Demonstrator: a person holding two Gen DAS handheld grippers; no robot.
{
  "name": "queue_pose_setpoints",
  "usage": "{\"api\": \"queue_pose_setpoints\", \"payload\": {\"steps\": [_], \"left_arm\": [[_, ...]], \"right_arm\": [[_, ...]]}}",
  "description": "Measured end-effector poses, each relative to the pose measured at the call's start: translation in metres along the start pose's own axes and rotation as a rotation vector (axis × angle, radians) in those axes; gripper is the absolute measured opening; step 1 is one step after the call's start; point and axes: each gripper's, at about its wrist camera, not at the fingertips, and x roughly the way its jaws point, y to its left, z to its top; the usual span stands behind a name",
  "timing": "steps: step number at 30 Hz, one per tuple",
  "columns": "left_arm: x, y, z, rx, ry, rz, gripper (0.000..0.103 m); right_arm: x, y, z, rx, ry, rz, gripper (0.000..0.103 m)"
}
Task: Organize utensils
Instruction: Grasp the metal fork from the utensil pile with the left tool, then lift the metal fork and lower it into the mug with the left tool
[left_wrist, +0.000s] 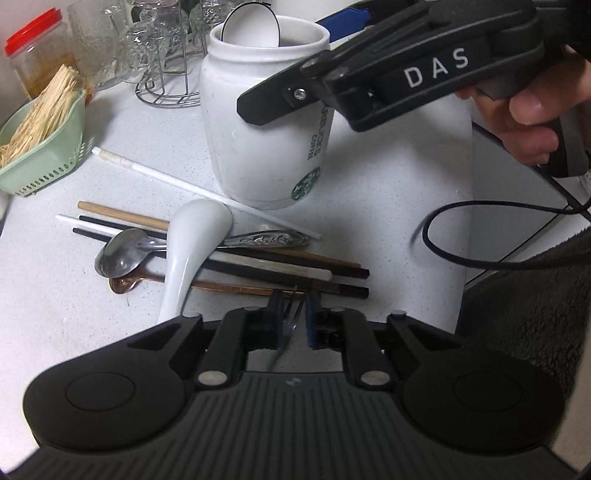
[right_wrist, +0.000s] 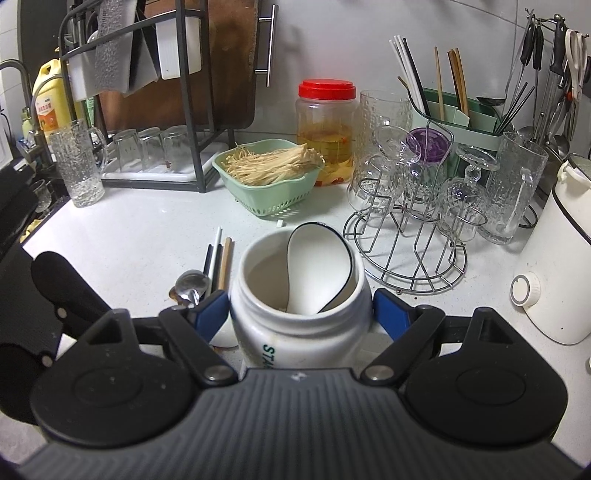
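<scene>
A pile of utensils lies on the white counter in the left wrist view: a white ceramic spoon (left_wrist: 192, 240), a metal spoon (left_wrist: 122, 254), a copper-coloured spoon (left_wrist: 125, 286) and several chopsticks (left_wrist: 295, 269). My left gripper (left_wrist: 293, 299) is shut on a thin metal fork (left_wrist: 291, 321) at the pile's near edge. Behind the pile stands a white ceramic jar (left_wrist: 258, 129) holding a black-rimmed white spoon (right_wrist: 317, 266). My right gripper (right_wrist: 301, 310) is shut on the jar (right_wrist: 295, 332), its blue pads (right_wrist: 210, 314) pressed against both sides. A hand (left_wrist: 535, 122) holds that gripper.
A green basket (right_wrist: 269, 184) of enoki mushrooms and a red-lidded jar (right_wrist: 327, 129) stand behind the jar. A wire rack of glasses (right_wrist: 406, 229) is at right, beside a white appliance (right_wrist: 561, 258). A black cable (left_wrist: 461, 236) loops past the counter edge (left_wrist: 469, 221).
</scene>
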Motion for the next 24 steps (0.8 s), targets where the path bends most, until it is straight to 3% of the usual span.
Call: {"api": "queue_pose_setpoints", "payload": {"steps": [5, 12, 24], "left_arm": [[-0.002, -0.001, 0.004, 0.001, 0.0, 0.006, 0.003], [-0.017, -0.001, 0.014, -0.092, -0.037, 0.055, 0.001], [-0.059, 0.012, 0.037, -0.338, -0.164, 0.18, 0.001]], "right_arm": [[0.0, 0.0, 0.0, -0.007, 0.001, 0.004, 0.087], [-0.001, 0.0, 0.0, -0.015, 0.0, 0.01, 0.087], [0.0, 0.0, 0.002, -0.013, 0.019, 0.008, 0.087]]}}
